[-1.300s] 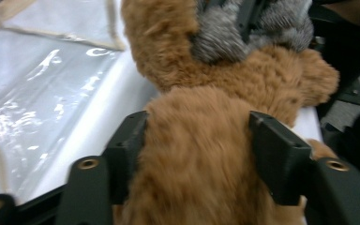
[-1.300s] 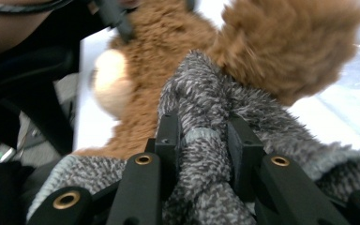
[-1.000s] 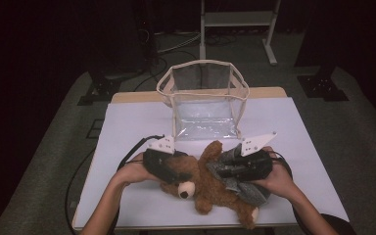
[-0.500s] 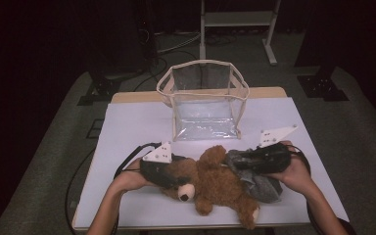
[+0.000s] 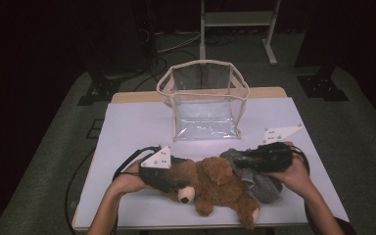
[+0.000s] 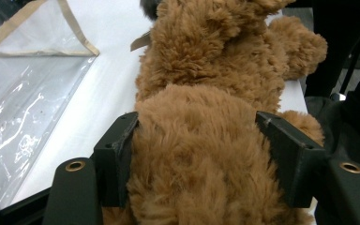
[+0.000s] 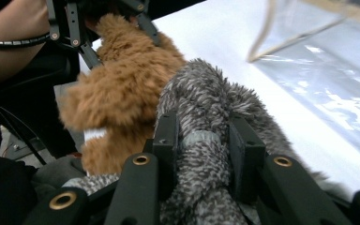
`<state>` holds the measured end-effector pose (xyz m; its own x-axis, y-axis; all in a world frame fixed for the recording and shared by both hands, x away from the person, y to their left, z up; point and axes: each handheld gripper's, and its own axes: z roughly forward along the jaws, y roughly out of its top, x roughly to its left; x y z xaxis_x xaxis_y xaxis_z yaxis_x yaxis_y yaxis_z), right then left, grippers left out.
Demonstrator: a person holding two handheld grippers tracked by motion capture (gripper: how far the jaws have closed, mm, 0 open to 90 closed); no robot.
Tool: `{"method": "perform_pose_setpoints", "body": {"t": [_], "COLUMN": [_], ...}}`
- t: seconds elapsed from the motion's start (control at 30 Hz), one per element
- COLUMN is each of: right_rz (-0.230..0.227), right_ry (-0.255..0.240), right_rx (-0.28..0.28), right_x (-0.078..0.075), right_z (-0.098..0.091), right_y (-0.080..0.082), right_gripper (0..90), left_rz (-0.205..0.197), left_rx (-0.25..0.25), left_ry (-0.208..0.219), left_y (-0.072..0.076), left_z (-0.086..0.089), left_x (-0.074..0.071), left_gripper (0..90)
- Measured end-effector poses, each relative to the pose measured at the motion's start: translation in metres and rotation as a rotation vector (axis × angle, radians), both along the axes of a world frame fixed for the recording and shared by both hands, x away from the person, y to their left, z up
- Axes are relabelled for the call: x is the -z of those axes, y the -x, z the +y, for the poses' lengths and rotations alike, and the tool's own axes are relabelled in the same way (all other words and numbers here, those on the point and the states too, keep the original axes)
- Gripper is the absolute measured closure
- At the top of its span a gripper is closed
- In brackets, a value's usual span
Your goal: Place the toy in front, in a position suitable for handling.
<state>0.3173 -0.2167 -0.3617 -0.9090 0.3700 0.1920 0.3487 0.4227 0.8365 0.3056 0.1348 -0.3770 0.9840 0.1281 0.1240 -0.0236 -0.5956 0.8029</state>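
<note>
A brown teddy bear (image 5: 218, 186) lies on its side near the front of the white table (image 5: 137, 127). My left gripper (image 5: 177, 178) comes in from the left and is shut on the bear's head end; in the left gripper view (image 6: 201, 159) both pads press into the brown fur (image 6: 201, 136). A grey fuzzy cloth (image 5: 264, 185) lies against the bear's right side. My right gripper (image 5: 237, 160) reaches in from the right and is shut on a bunched fold of that grey cloth (image 7: 201, 117), seen between its jaws (image 7: 200, 140). The bear (image 7: 122, 89) sits just beyond the cloth.
A clear plastic bag (image 5: 204, 100) with beige trim stands open-topped behind the bear at mid-table; its wall shows as the bag (image 6: 23, 93) on the left and the bag (image 7: 328, 61) on the right. The table's front edge runs close under the bear.
My right gripper has moved to the right with the grey cloth, drawing it away from the bear. The left gripper has stayed on the bear.
</note>
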Motion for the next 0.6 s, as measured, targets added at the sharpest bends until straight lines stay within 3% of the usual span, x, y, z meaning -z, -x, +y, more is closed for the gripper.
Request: {"method": "perform_pose_setpoints", "body": {"t": [0.03,0.1,0.27,0.3,0.4,0.6], "right_rz": [-0.009,-0.021,-0.022,-0.025,-0.024,-0.065], "right_ry": [0.032,0.047,0.058,0.05,0.018,0.106], "right_rx": [-0.017,-0.024,-0.011,0.023,0.072,0.155], "right_x": [0.005,0.004,-0.002,-0.005,-0.013,-0.037], "right_z": [0.015,0.019,0.002,-0.016,-0.044,-0.079], "right_y": [0.003,0.006,0.008,0.009,0.013,0.024], "right_gripper": [66.8,66.9,67.8,68.0,68.0,68.0], "left_rz": [-0.006,0.001,0.021,0.024,0.017,0.018], "left_rx": [0.002,0.004,-0.007,-0.007,-0.006,-0.006], "left_ry": [-0.01,0.001,0.021,0.02,0.013,0.011], "left_y": [0.001,0.0,-0.002,-0.002,-0.001,-0.001], "left_z": [0.001,0.003,0.005,0.005,0.004,0.004], "left_x": [0.001,0.001,0.003,0.003,0.002,0.002], "left_gripper": [33.0,32.6,32.6,32.6,32.4,32.2]}}
